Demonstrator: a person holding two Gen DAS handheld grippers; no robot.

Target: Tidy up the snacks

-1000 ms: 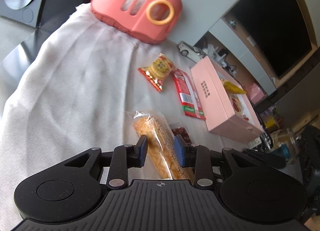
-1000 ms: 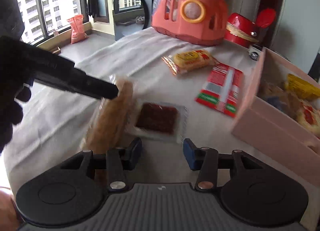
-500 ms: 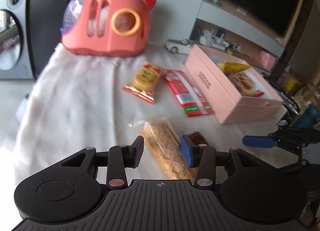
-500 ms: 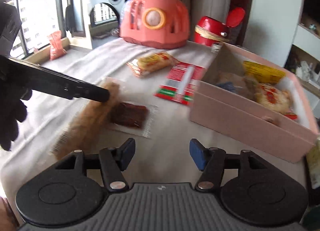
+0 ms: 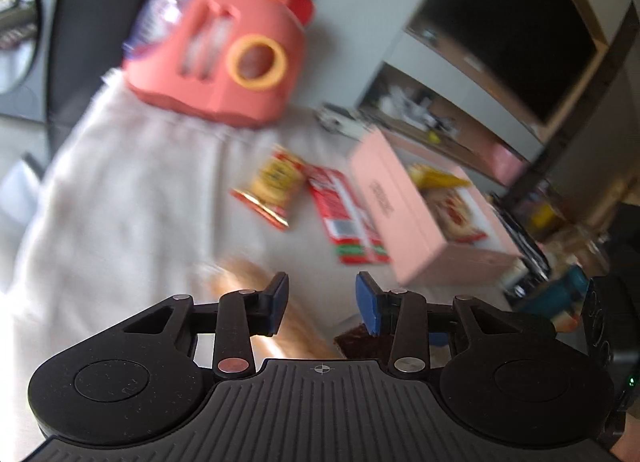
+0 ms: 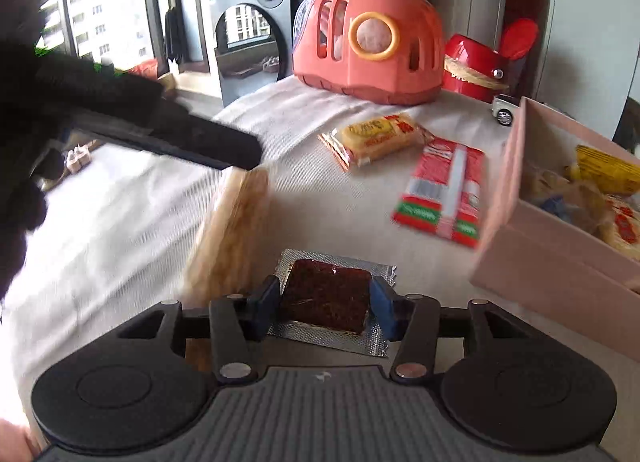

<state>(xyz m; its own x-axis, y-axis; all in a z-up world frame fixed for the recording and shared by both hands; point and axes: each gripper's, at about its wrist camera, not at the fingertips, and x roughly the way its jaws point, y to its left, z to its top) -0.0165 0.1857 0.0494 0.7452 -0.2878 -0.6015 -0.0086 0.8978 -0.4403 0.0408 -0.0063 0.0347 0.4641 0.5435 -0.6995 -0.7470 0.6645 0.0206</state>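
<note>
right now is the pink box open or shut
Open. The pink box has no lid on top, and snack packets show inside it in both wrist views.

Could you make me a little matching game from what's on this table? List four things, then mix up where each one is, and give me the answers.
Things:
1. dark brown snack square
2. long golden wafer pack
3. red and green packet
4. orange-pink toy carrier

Places:
A. at the far end of the white cloth
B. flat on the cloth, just beside the pink box
C. between the fingers of the right hand-held gripper
D. under the tip of the left hand-held gripper, left of the brown square

Pairs: 1-C, 2-D, 3-B, 4-A
</note>
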